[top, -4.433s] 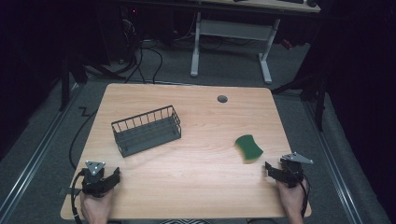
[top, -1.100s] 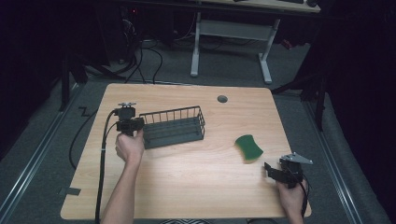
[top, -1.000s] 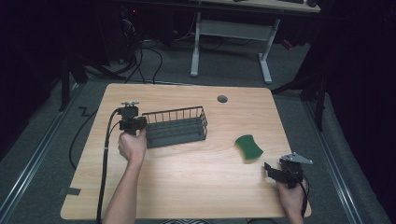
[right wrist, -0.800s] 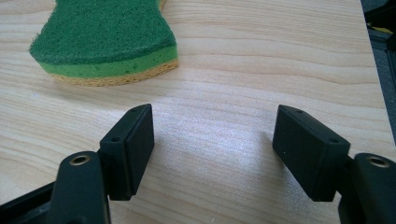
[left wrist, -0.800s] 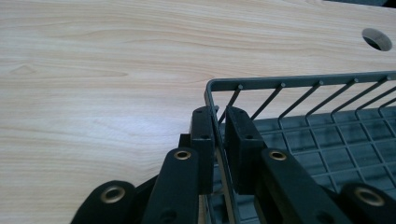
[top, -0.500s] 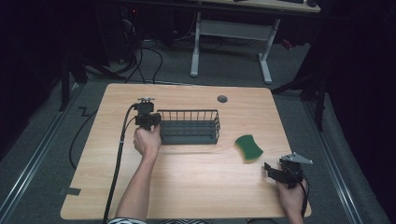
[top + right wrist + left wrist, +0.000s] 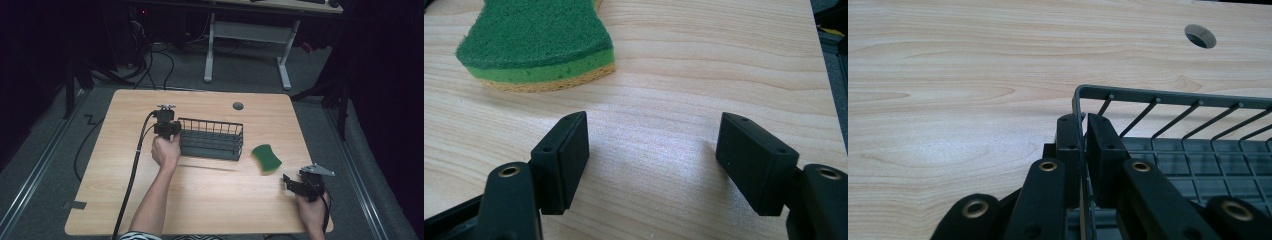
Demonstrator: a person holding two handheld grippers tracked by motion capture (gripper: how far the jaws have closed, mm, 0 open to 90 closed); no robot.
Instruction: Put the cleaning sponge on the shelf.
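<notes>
- Nearest you, at about 5 o'clock on the table (image 7: 210, 200), your right gripper (image 7: 298, 185) is parked low with its jaws wide apart and nothing between them. In the right gripper view that gap is just bare wood.
- The sponge (image 7: 266, 158) lies flat, green side up, just ahead of that gripper at roughly 11 o'clock from it. It's apart from the jaws, and just beside the basket's right end without touching it.
- Mid-table, your left gripper (image 7: 168, 129) is clamped on the basket (image 7: 212, 140). The left gripper view has both jaws pinched onto the thin rim wire at the corner of the short end, one jaw outside and one inside.
- The basket is upright near the centre, long side running 9 to 3 o'clock, with you holding the 9 o'clock end.
- What I'd watch: that's a skinny wire in a corner bite, so the basket can pivot around the jaws if you swing or lift it quickly. The free end would sag or yaw.
- If that end swings toward 4 o'clock it'll shove the sponge, maybe toward your right gripper or the table edge.
- Dragging it instead could catch the wire feet on the wood and twist the grip loose.
- Farther back at about 1 o'clock there's a cable hole (image 7: 238, 106). I doubt it matters, but a basket foot could snag if you push that way.
</notes>
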